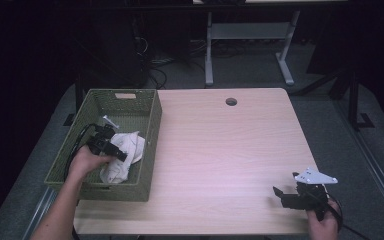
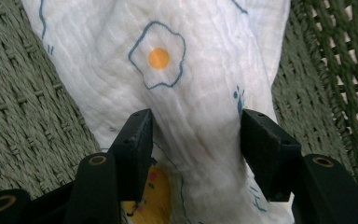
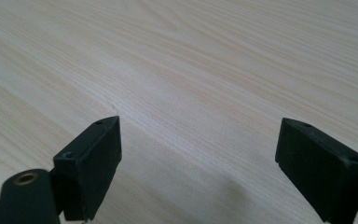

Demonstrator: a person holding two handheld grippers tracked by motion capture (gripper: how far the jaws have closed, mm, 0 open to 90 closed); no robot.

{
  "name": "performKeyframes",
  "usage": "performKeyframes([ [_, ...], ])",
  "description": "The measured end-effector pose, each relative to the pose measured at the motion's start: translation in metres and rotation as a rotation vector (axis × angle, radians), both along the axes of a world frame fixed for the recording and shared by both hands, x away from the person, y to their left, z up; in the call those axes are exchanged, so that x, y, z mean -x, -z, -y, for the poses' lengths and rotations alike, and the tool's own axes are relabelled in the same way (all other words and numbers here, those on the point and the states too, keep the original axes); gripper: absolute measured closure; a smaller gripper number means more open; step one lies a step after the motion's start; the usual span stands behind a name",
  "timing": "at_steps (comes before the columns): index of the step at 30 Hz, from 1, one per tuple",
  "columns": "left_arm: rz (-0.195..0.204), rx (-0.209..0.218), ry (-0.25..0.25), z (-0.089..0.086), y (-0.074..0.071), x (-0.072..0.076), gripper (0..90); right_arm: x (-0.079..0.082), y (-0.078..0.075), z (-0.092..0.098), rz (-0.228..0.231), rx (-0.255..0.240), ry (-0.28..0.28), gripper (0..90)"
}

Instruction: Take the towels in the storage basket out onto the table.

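A white cloth (image 1: 131, 144) printed with a fried egg lies bunched in a green woven basket (image 1: 153, 131) at the table's left. My left gripper (image 1: 122, 155) reaches down into the basket. In the left gripper view its jaws are half closed, pinching a raised fold of the cloth (image 2: 191, 70) in the left gripper (image 2: 196, 135), with the basket's weave (image 2: 28, 116) on both sides. My right gripper (image 1: 279, 194) rests low at the table's front right corner. The right gripper (image 3: 198, 154) stands open over bare wood, with nothing between its jaws.
The pale wooden table (image 1: 220, 145) has a round cable hole (image 1: 231, 101) near its far edge. The basket sits along the table's left edge. Beyond the table stand the white legs of another desk (image 1: 209, 50) on a dark floor.
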State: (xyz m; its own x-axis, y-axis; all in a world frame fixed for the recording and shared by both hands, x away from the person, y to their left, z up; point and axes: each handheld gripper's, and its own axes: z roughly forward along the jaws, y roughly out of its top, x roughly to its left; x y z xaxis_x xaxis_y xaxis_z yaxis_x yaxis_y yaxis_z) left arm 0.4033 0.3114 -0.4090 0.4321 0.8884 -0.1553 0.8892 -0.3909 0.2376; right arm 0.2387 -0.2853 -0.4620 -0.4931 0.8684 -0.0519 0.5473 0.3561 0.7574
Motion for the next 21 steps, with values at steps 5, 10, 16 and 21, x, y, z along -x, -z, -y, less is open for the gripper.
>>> performKeyframes([
  [5, -0.020, -0.023, 0.023, 0.0031, 0.0050, -0.0003, 45.4, -0.0003, -0.0001, -0.0006, 0.004, 0.004, -0.005, 14.0],
  [10, -0.029, -0.025, 0.020, 0.0048, 0.0069, -0.0007, 47.4, -0.0005, 0.0000, -0.0005, -0.001, -0.001, 0.000, 14.0],
  [16, -0.044, -0.031, 0.009, 0.0040, 0.0100, 0.0009, 56.3, -0.0002, -0.0002, -0.0013, 0.003, 0.000, -0.002, 14.0],
  [21, -0.046, -0.016, -0.003, 0.0005, 0.0099, 0.0017, 64.3, 0.0000, 0.0003, -0.0023, 0.002, 0.000, -0.007, 14.0],
])
